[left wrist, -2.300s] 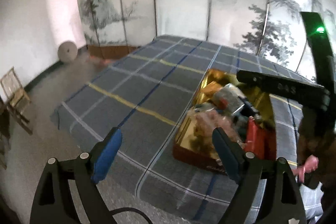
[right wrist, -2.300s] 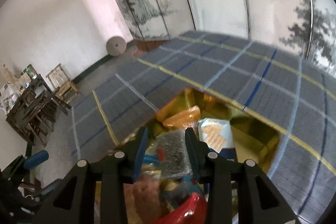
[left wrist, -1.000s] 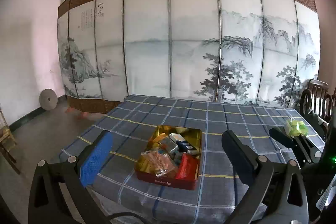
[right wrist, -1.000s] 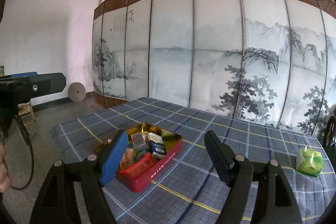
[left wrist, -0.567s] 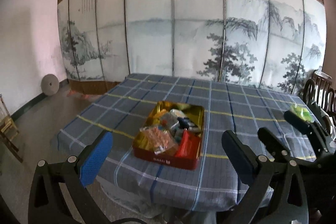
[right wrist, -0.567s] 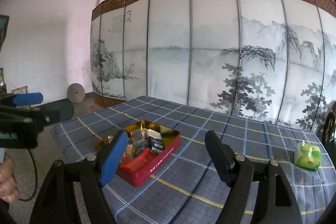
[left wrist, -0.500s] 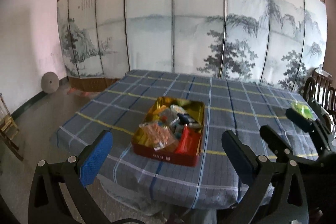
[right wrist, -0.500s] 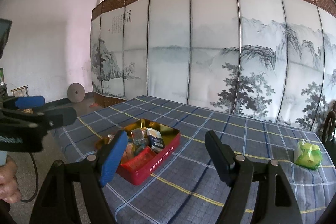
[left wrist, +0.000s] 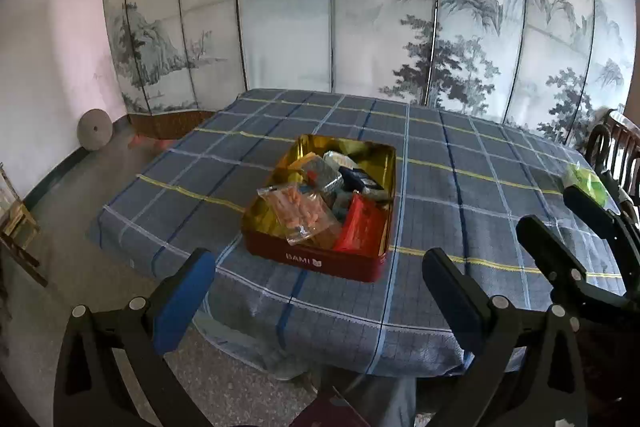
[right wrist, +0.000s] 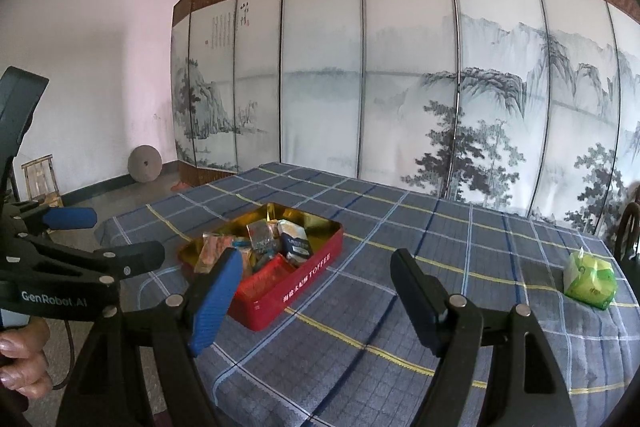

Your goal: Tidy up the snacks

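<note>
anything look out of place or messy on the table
One green packet lies alone near the table's far right edge, apart from the red tin where the other snacks are heaped unevenly. Nothing looks spilled or damaged.

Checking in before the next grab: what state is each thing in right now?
Red tin: lid off, filled with snack packets, flat on the table.
Green packet: outside the tin, alone near the table's edge.
Left hand-held gripper: open, empty.
Right hand-held gripper: open, empty.
Tablecloth: spread flat.
</note>
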Demonstrator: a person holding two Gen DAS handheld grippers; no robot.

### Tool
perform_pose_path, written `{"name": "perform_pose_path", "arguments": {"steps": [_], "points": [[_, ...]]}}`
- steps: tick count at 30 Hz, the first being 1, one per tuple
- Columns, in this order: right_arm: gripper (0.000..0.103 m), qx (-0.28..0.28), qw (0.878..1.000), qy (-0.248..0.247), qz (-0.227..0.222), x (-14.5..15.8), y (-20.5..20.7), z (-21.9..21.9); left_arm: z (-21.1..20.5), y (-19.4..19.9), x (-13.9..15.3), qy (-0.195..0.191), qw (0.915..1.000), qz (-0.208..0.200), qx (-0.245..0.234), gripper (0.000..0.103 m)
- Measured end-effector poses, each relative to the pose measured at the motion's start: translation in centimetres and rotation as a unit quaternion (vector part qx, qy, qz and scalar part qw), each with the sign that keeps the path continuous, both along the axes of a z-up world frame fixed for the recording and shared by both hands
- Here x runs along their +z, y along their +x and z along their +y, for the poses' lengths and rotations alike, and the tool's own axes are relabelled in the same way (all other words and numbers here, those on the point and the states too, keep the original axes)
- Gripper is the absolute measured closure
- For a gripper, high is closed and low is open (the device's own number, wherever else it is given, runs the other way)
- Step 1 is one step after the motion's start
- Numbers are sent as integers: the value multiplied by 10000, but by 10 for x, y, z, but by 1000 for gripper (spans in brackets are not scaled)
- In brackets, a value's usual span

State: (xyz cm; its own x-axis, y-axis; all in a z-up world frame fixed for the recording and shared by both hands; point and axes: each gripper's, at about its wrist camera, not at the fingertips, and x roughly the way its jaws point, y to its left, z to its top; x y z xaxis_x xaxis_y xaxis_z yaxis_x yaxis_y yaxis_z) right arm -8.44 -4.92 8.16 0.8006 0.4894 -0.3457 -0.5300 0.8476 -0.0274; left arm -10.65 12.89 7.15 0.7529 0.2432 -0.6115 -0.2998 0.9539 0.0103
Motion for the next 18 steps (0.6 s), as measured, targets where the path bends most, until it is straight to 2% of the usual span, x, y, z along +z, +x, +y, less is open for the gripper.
{"name": "perform_pose_path", "arguments": {"steps": [8,15,18], "points": [[25,-15,9998,-43,202,-13,10,-4,0,6,-9,215,9995,-57,214,1],[25,-76,9990,-48,437,-24,24,-13,4,14,-13,242,9991,114,321,1],[25,-196,9978,-84,627,-33,40,-25,2,21,-16,180,9989,350,252,1]]}}
